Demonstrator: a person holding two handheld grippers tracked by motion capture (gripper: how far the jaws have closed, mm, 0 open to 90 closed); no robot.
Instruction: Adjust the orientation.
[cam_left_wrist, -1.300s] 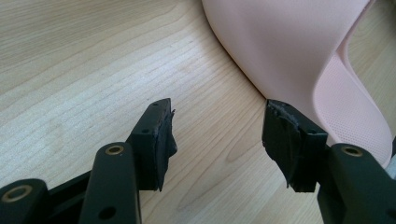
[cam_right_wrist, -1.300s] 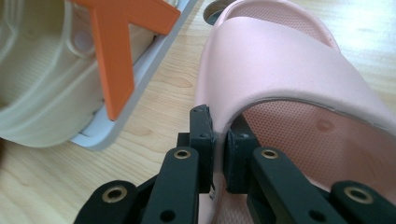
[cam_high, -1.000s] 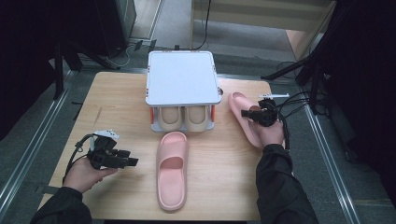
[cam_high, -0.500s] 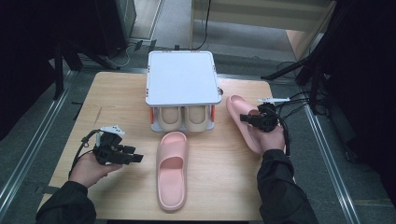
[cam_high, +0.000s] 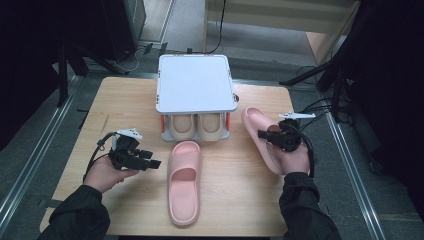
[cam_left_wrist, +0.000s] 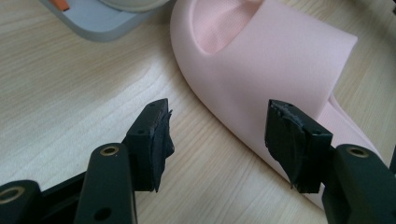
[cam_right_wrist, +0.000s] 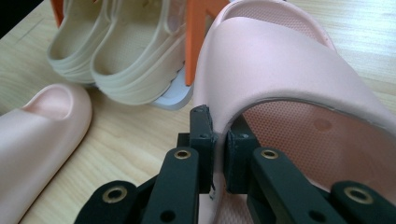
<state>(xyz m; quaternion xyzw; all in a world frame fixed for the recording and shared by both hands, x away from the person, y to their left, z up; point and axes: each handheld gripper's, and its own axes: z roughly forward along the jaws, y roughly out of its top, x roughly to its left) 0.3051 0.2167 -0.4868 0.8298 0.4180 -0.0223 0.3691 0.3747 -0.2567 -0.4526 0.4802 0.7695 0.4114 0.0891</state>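
Pink slipper (cam_high: 260, 135) near the counter's right edge is pinched at its strap by the right hand-held gripper (cam_high: 265, 135); it should stay level. The left hand-held gripper (cam_high: 152, 163), spread, waits beside the other slipper (cam_high: 184, 182).

I see matt, soft-looking foam in the pink slipper (cam_right_wrist: 299, 70) (footbed finely pebbled), pale wood-grain on the table (cam_left_wrist: 70, 93), and matt black plastic on my right gripper (cam_right_wrist: 217, 140).
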